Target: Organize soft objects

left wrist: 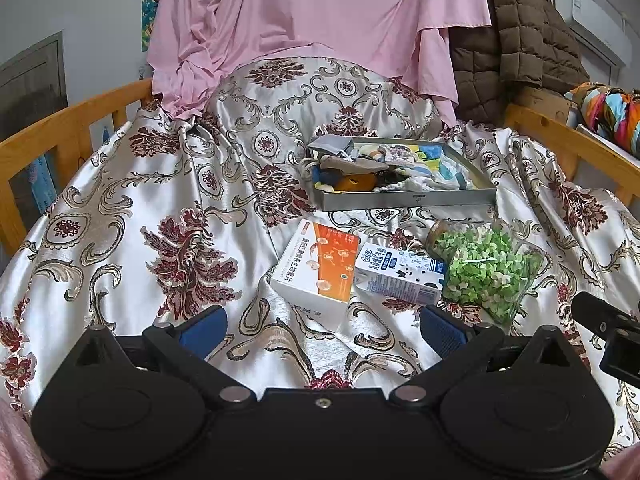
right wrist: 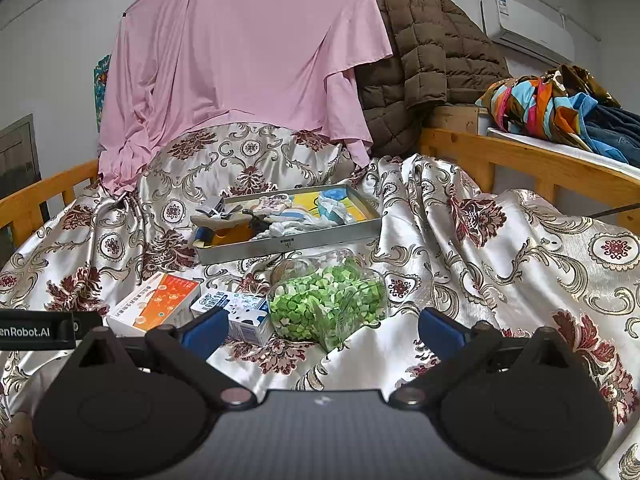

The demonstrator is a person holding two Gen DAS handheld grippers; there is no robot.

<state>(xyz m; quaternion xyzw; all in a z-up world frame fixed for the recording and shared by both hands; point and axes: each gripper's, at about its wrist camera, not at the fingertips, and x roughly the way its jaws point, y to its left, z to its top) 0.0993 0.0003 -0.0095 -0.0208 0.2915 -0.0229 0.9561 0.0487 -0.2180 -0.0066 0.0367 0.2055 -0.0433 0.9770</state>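
Note:
A grey metal tray [left wrist: 404, 201] [right wrist: 288, 244] sits on the patterned satin bedspread [left wrist: 160, 208] [right wrist: 500, 260], filled with several soft items: socks, cloths and an orange plush piece [left wrist: 356, 182] [right wrist: 234, 234]. Nearer lie an orange-and-white box [left wrist: 316, 264] [right wrist: 156, 304], a small milk carton [left wrist: 400, 274] [right wrist: 240, 312] and a clear jar of green paper stars [left wrist: 484, 268] [right wrist: 328, 300]. My left gripper [left wrist: 322, 330] is open just short of the box. My right gripper [right wrist: 322, 332] is open in front of the jar. Neither holds anything.
Wooden bed rails [left wrist: 60, 136] [right wrist: 532, 160] run along both sides. A pink sheet [left wrist: 312, 20] [right wrist: 240, 52] and a brown quilted jacket [left wrist: 516, 32] [right wrist: 428, 56] hang behind. Colourful fabric [right wrist: 548, 100] lies on a ledge at right. The other gripper's body [left wrist: 608, 340] [right wrist: 40, 330] shows at each frame's edge.

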